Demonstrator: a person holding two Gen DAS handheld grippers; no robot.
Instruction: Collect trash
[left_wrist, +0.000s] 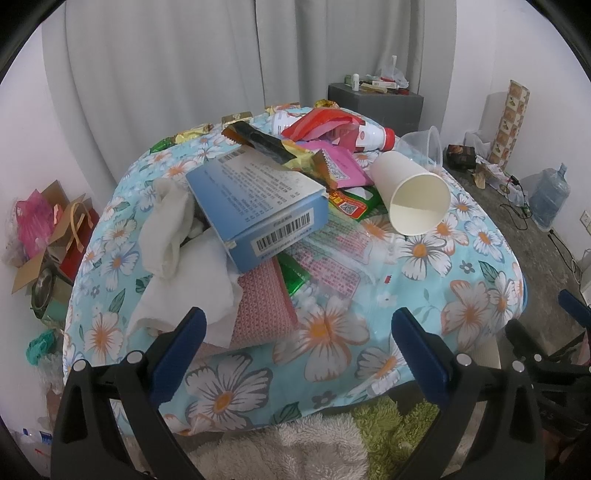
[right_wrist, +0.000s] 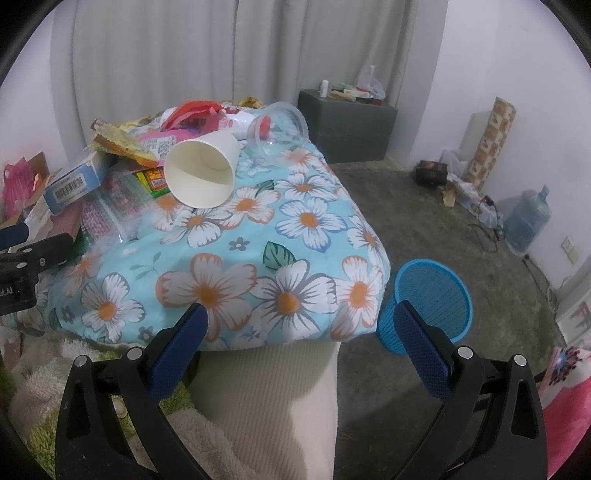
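Note:
A pile of trash lies on a table with a blue flowered cloth (left_wrist: 461, 254). It holds a blue carton (left_wrist: 258, 206), crumpled white tissue (left_wrist: 173, 225), a tipped paper cup (left_wrist: 413, 195) (right_wrist: 201, 171), a white bottle with a red cap (left_wrist: 373, 136), a clear plastic cup (left_wrist: 424, 142) (right_wrist: 280, 127) and several wrappers. My left gripper (left_wrist: 299, 328) is open and empty at the near table edge, in front of the tissue. My right gripper (right_wrist: 301, 321) is open and empty at the table's near right corner. A blue mesh bin (right_wrist: 432, 299) stands on the floor by that corner.
A grey cabinet (right_wrist: 347, 125) with small items stands at the back wall. A water jug (right_wrist: 528, 218), cables and boxes lie along the right wall. Cardboard and pink bags (left_wrist: 44, 229) sit left of the table. Fluffy green and white fabric (left_wrist: 317, 443) lies below the table edge.

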